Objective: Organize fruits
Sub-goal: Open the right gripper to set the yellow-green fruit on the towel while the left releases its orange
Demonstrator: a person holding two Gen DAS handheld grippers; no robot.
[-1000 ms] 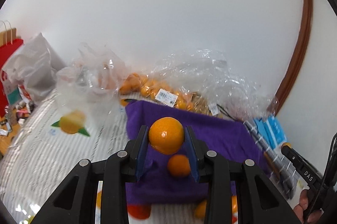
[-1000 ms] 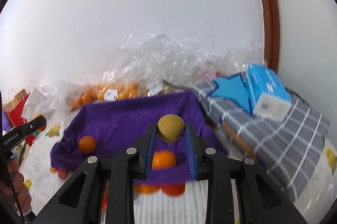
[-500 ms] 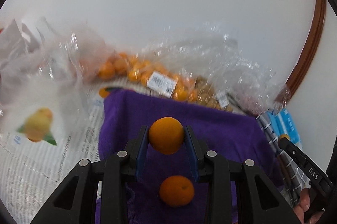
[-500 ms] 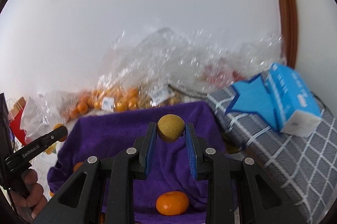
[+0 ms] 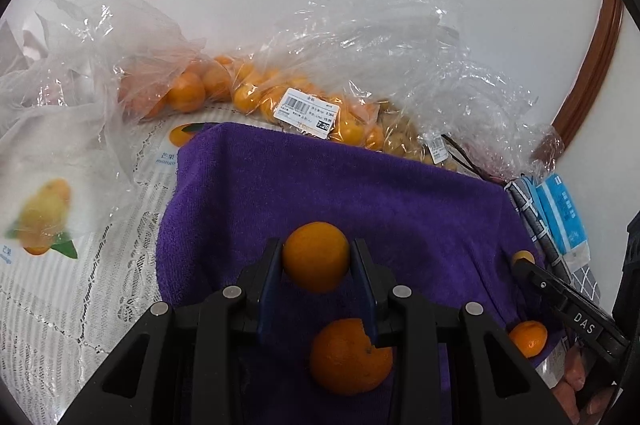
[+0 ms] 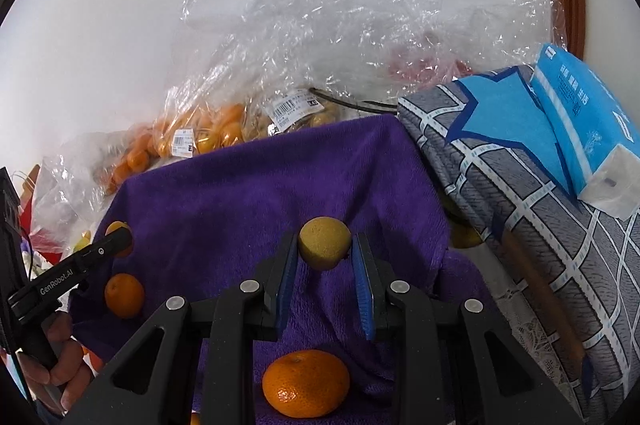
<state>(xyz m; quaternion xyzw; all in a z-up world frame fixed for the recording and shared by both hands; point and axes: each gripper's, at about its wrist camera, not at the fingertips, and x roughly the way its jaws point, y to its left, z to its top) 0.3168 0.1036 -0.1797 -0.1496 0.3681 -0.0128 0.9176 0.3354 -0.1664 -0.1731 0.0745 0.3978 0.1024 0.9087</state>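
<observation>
My left gripper (image 5: pixel 316 257) is shut on an orange (image 5: pixel 316 255) and holds it over a purple towel (image 5: pixel 340 193). A loose orange (image 5: pixel 348 361) lies on the towel below it, and a smaller one (image 5: pixel 527 337) sits at the right. My right gripper (image 6: pixel 325 244) is shut on a yellowish-brown fruit (image 6: pixel 325 243) above the same towel (image 6: pixel 260 193). An orange (image 6: pixel 306 383) lies on the towel beneath it. Another orange (image 6: pixel 124 295) lies at the left, near the left gripper's finger (image 6: pixel 92 257).
Clear plastic bags of small oranges (image 5: pixel 256 97) and brownish fruit (image 5: pixel 400 141) line the wall behind the towel. A grey checked cloth bundle (image 6: pixel 520 193) with a blue tissue pack (image 6: pixel 584 121) lies to the right. A white lace cloth (image 5: pixel 80 265) covers the table at left.
Both grippers moved forward and lower over the purple towel, each still holding its fruit. The loose oranges now sit closer beneath the fingers.
</observation>
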